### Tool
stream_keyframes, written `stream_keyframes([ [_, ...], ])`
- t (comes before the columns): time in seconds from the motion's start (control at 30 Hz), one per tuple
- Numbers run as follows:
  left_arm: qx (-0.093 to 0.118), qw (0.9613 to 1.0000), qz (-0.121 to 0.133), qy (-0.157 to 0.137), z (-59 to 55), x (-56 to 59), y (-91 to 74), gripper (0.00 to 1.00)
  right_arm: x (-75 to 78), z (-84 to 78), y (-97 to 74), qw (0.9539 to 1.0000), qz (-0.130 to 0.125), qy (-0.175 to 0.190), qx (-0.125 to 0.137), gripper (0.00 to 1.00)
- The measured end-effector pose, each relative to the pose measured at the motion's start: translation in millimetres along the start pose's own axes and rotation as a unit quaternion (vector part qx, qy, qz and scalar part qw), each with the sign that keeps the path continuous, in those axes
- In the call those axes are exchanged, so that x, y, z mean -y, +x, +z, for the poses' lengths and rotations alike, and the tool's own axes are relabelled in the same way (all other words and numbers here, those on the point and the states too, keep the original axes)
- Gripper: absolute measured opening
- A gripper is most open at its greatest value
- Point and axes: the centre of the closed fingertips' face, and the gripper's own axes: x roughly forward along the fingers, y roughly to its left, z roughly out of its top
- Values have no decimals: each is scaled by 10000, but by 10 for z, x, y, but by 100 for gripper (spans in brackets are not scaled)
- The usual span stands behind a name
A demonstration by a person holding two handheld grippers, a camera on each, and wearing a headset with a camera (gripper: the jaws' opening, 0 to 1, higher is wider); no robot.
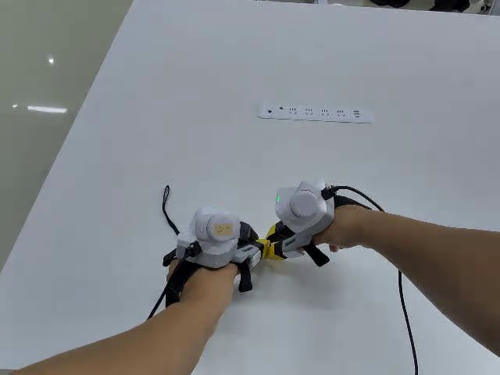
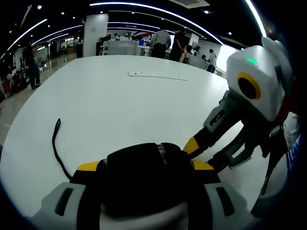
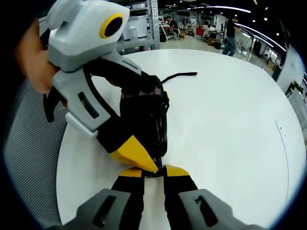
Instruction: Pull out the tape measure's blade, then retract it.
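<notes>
The left gripper (image 2: 144, 165) is shown clamped on the single tape measure (image 2: 144, 184), whose black case is held between two yellow-tipped jaws at the bottom of the left gripper view. The right gripper (image 3: 156, 171) is drawn nearly closed on a small dark part at the case's lower corner. Whether that part is the blade's end cannot be told. In the head view, the two grippers are held tip to tip at lower centre, over the white tabletop (image 1: 234, 78). One black strap (image 1: 167, 207) is seen lying on the tabletop just left of them. One black cable (image 1: 402, 297) is seen trailing toward the lower right edge. One white power strip (image 1: 316, 112) is laid flat at upper centre, well apart from the grippers.
</notes>
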Motion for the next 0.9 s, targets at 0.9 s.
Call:
stream_keyframes([
  [0.9, 19, 10000, -46, -42, 0, 10, 0, 70, -4, 5, -13, 9991, -146, -91, 391, 17],
])
